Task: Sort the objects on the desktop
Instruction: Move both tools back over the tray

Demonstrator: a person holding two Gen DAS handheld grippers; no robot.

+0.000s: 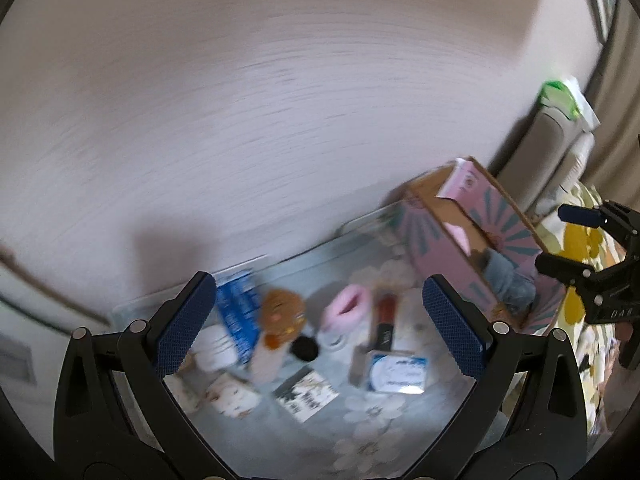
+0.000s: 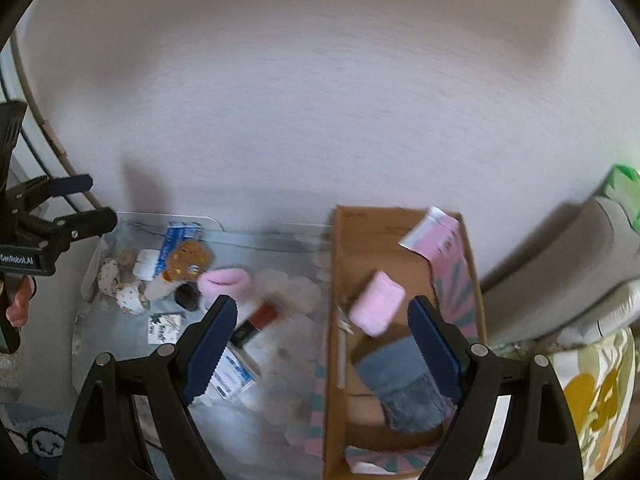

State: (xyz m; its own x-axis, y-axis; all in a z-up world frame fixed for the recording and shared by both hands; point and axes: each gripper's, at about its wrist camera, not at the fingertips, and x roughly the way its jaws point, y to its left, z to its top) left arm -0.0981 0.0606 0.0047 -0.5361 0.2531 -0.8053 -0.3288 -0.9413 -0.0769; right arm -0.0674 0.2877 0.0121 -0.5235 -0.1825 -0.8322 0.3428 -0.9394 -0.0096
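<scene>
My right gripper (image 2: pixel 324 348) is open and hovers over the left wall of an open cardboard box (image 2: pixel 340 360) with pink printed sides. Inside the box lie a pink fuzzy piece (image 2: pixel 376 308), blurred, and a grey-blue cloth (image 2: pixel 404 384). My left gripper (image 1: pixel 318 328) is open and empty above the glass-topped table (image 1: pixel 280 440). Below it lie a blue and white carton (image 1: pixel 236 320), a gingerbread toy (image 1: pixel 280 314), a pink fuzzy item (image 1: pixel 342 308), a red and black lipstick (image 1: pixel 384 320) and a small white-blue box (image 1: pixel 396 372). The left gripper (image 2: pixel 60 216) also shows at the left edge of the right wrist view.
A printed card (image 1: pixel 306 396), a black cap (image 1: pixel 304 348) and speckled shells (image 2: pixel 128 296) also lie on the table. A grey cushion (image 2: pixel 560 264), a green pack (image 2: pixel 624 188) and a floral cloth (image 2: pixel 592 392) are to the right. A wall rises behind.
</scene>
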